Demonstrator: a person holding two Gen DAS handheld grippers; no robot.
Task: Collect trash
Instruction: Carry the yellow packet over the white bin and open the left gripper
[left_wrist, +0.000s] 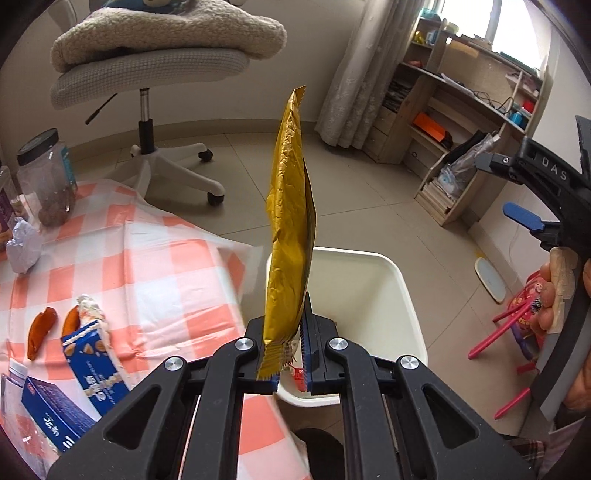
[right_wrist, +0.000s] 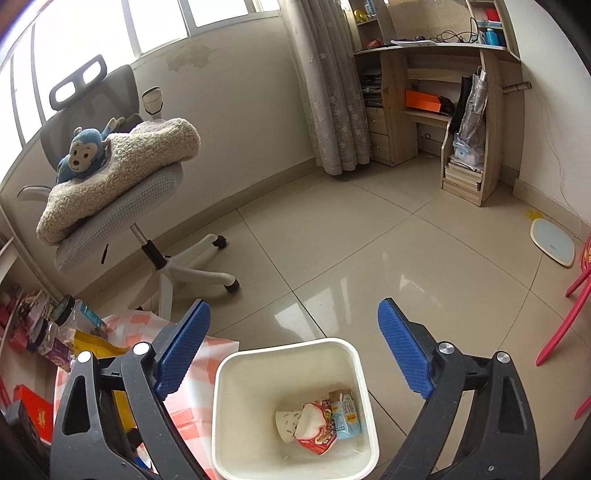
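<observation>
Black linkage arms fill the bottom of the left wrist view, and the left tongs (left_wrist: 291, 343) are clenched on the lower crimped edge of a gold foil wrapper (left_wrist: 291, 218), which stands upright between the blue pads. Just beyond and below those tongs sits a white bin (left_wrist: 402, 295), its near rim partly hidden behind the wrapper. To the left of the left tongs spreads the tabletop, covered in an orange-and-white checked cloth (left_wrist: 159, 258). On it lie a blue carton (left_wrist: 94, 365) with a crumpled wrapper beside it, two orange peel pieces (left_wrist: 40, 328), a crumpled white paper (left_wrist: 24, 245) and a clear jar with a black lid (left_wrist: 46, 177). Off to the right of the left tongs, the right tool shows with a hand (left_wrist: 554, 295) on its handle.

From the right wrist view, the right tongs (right_wrist: 293, 347) are released, their blue pads (right_wrist: 184, 347) spread wide with nothing between them. Directly beneath the gap stands the same white bin (right_wrist: 229, 406), holding a red-and-white packet (right_wrist: 317, 428), a small pale blue carton (right_wrist: 347, 413) and a white paper scrap. Farther ahead and to the left, an office chair (right_wrist: 122, 218) carries a fleece blanket and a blue monkey toy (right_wrist: 83, 151).
</observation>
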